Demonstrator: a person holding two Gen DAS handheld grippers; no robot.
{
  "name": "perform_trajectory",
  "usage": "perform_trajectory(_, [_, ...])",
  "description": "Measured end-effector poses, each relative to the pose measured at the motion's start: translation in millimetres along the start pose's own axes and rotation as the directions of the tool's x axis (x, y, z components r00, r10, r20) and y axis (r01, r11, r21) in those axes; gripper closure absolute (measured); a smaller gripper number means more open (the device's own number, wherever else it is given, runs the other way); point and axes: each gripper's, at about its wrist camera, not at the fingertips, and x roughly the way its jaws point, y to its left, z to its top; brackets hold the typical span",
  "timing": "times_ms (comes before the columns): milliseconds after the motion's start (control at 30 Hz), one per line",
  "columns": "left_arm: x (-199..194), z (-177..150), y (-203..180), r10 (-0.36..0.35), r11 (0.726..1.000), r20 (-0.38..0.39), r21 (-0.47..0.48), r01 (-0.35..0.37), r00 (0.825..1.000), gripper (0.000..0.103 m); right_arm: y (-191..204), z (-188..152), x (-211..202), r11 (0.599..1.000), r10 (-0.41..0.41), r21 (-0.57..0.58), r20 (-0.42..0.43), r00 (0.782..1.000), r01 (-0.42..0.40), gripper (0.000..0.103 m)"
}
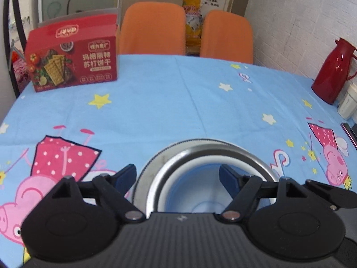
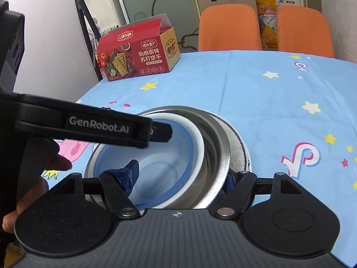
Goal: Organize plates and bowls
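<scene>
Nested bowls sit just past both cameras on the blue cartoon-print surface (image 1: pixel 169 102): a white-and-blue bowl (image 2: pixel 169 156) inside a steel bowl (image 2: pixel 217 149), both on a plate (image 2: pixel 242 143); the right gripper (image 2: pixel 180 178) stands open, one finger (image 2: pixel 130 174) inside the inner bowl, the other outside the steel rim; the left gripper (image 1: pixel 178 174) is open, straddling the stack's left side; a red cracker box (image 1: pixel 73 55) stands well behind.
</scene>
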Motion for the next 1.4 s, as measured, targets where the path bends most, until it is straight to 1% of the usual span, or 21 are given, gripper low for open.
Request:
perform_trajectory(100, [-16.2, 4.4, 3.1, 0.029, 0.999, 0.066, -0.037, -0.026, 0.997, 0.027, -6.3, 3.0, -17.6, 1.000, -0.028, 0.016, 0.057, 0.998, 0.027, 0.042])
perform_trajectory(233, [-40.0, 0.8, -4.0, 0.074, 0.995, 0.129, -0.075, -0.065, 0.989, 0.027, -17.8, 5.5, -42.1, 0.995, -0.094, 0.035, 0.143, 0.985, 0.090, 0.042])
perform_trajectory(300, [-52.9, -9.1, -14.4, 0.113, 0.990, 0.160, -0.096, -0.098, 0.981, 0.027, -25.7, 0.8, -51.6, 0.992, -0.126, 0.045, 0.177, 0.976, 0.120, 0.041])
perform_trajectory(400, [-71.5, -34.7, -32.1, 0.165, 0.981, 0.205, -0.135, -0.139, 0.965, 0.027, -40.6, -20.1, -65.2, 0.982, -0.177, 0.110, 0.253, 0.951, 0.154, 0.041])
perform_trajectory(433, [-77.2, -44.7, -37.6, 0.175, 0.979, 0.214, -0.141, -0.146, 0.961, 0.027, -46.2, -28.8, -67.0, 0.972, -0.213, 0.150, 0.256, 0.943, 0.179, 0.040])
perform_trajectory(467, [-83.3, -57.9, -45.2, 0.190, 0.976, 0.222, -0.143, -0.161, 0.956, 0.026, -50.6, -35.8, -67.2, 0.964, -0.239, 0.176, 0.236, 0.942, 0.200, 0.040])
perform_trajectory(500, [-87.6, -69.0, -51.3, 0.207, 0.974, 0.226, -0.140, -0.178, 0.952, 0.026, -54.0, -42.0, -68.3, 0.959, -0.251, 0.190, 0.220, 0.943, 0.211, 0.040])
perform_trajectory(533, [-91.0, -81.0, -57.3, 0.222, 0.972, 0.226, -0.131, -0.196, 0.949, 0.026, -56.0, -49.8, -71.7, 0.952, -0.269, 0.208, 0.215, 0.939, 0.225, 0.040])
perform_trajectory(600, [-96.1, -105.4, -67.9, 0.234, 0.971, 0.219, -0.109, -0.215, 0.947, 0.026, -56.2, -65.3, -83.6, 0.932, -0.324, 0.239, 0.214, 0.922, 0.272, 0.040])
perform_trajectory(667, [-95.6, -128.8, -76.7, 0.231, 0.973, 0.199, -0.073, -0.221, 0.952, 0.026, -51.8, -81.7, -96.8, 0.917, -0.370, 0.246, 0.224, 0.902, 0.315, 0.039])
perform_trajectory(800, [-90.9, -161.9, -90.2, 0.239, 0.971, 0.164, -0.027, -0.238, 0.957, 0.026, -42.5, -112.5, -122.6, 0.908, -0.400, 0.244, 0.258, 0.880, 0.341, 0.039])
perform_trajectory(967, [-96.1, -184.1, -100.6, 0.222, 0.975, 0.161, -0.005, -0.224, 0.962, 0.026, -30.9, -136.6, -145.1, 0.908, -0.408, 0.232, 0.296, 0.864, 0.350, 0.038])
perform_trajectory(1000, [-97.9, -187.4, -102.6, 0.218, 0.975, 0.163, 0.001, -0.221, 0.962, 0.026, -29.1, -138.8, -147.3, 0.908, -0.409, 0.229, 0.299, 0.862, 0.351, 0.038])
perform_trajectory(1033, [-99.4, -190.3, -104.3, 0.214, 0.976, 0.164, 0.008, -0.218, 0.963, 0.026, -28.1, -140.5, -148.8, 0.911, -0.401, 0.225, 0.297, 0.867, 0.345, 0.038])
perform_trajectory(1133, [-103.4, -198.2, -110.2, 0.203, 0.977, 0.166, 0.026, -0.210, 0.965, 0.026, -26.5, -145.4, -150.3, 0.927, -0.358, 0.226, 0.289, 0.888, 0.300, 0.038])
perform_trajectory(1233, [-105.5, -205.5, -115.5, 0.197, 0.977, 0.174, 0.046, -0.208, 0.965, 0.026, -24.2, -148.5, -149.5, 0.936, -0.328, 0.224, 0.287, 0.900, 0.270, 0.037])
perform_trajectory(1300, [-104.4, -207.9, -117.6, 0.182, 0.979, 0.167, 0.060, -0.194, 0.969, 0.026, -23.5, -149.7, -147.2, 0.941, -0.312, 0.220, 0.279, 0.908, 0.256, 0.037])
perform_trajectory(1400, [-100.4, -210.3, -119.2, 0.172, 0.981, 0.151, 0.068, -0.184, 0.973, 0.026, -22.7, -150.7, -143.8, 0.943, -0.304, 0.217, 0.267, 0.914, 0.251, 0.037])
